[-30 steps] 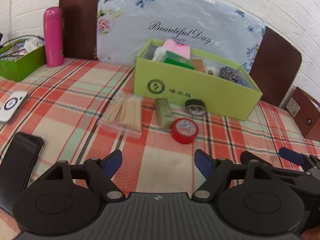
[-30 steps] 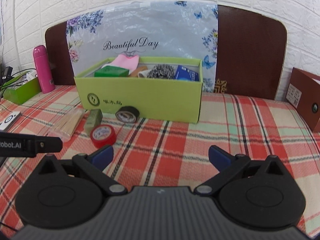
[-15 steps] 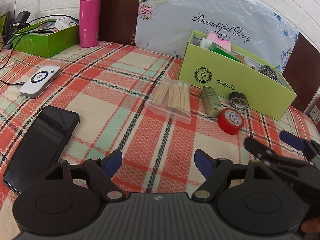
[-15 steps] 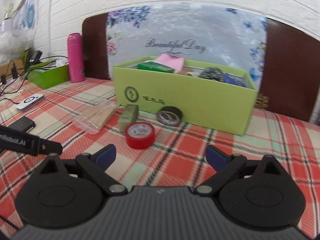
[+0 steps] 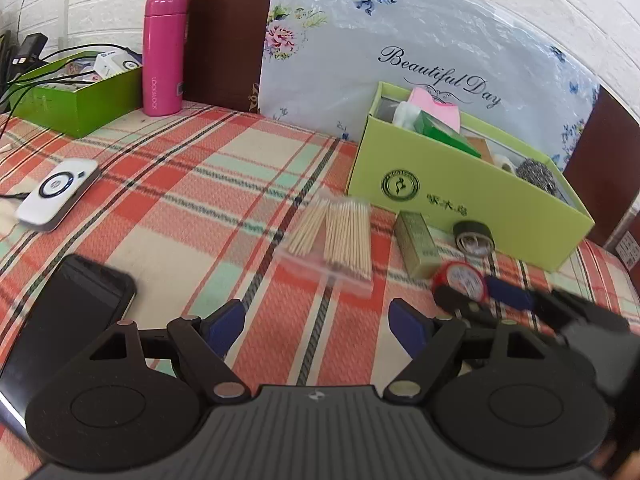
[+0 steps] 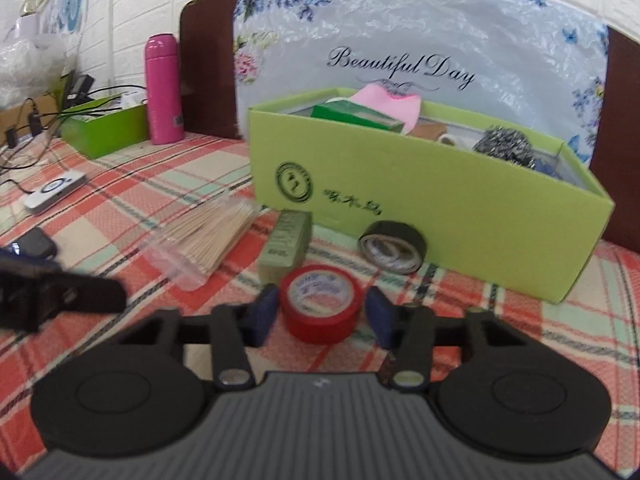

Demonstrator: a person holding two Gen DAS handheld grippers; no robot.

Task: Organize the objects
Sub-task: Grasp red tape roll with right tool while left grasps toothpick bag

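Note:
A red tape roll (image 6: 320,300) lies on the plaid tablecloth between the fingers of my right gripper (image 6: 322,312), which stand close on both sides of it; small gaps still show. Behind it are a black tape roll (image 6: 392,246), a small olive box (image 6: 286,242) and a clear pack of toothpicks (image 6: 208,236), all before the lime-green box (image 6: 440,208) holding several items. My left gripper (image 5: 318,326) is open and empty, low over the cloth, short of the toothpicks (image 5: 336,236). The right gripper's fingers (image 5: 508,294) show at the red tape (image 5: 460,278) in the left wrist view.
A black phone (image 5: 68,320) lies left of my left gripper, with a white charging pad (image 5: 58,190) beyond it. A pink bottle (image 5: 164,50) and a darker green box (image 5: 76,92) with cables stand at the back left. A floral board (image 5: 400,60) leans behind the lime box.
My right gripper moved forward and down to the red tape and narrowed its fingers around it. My left gripper shifted slightly; its view turned a little right.

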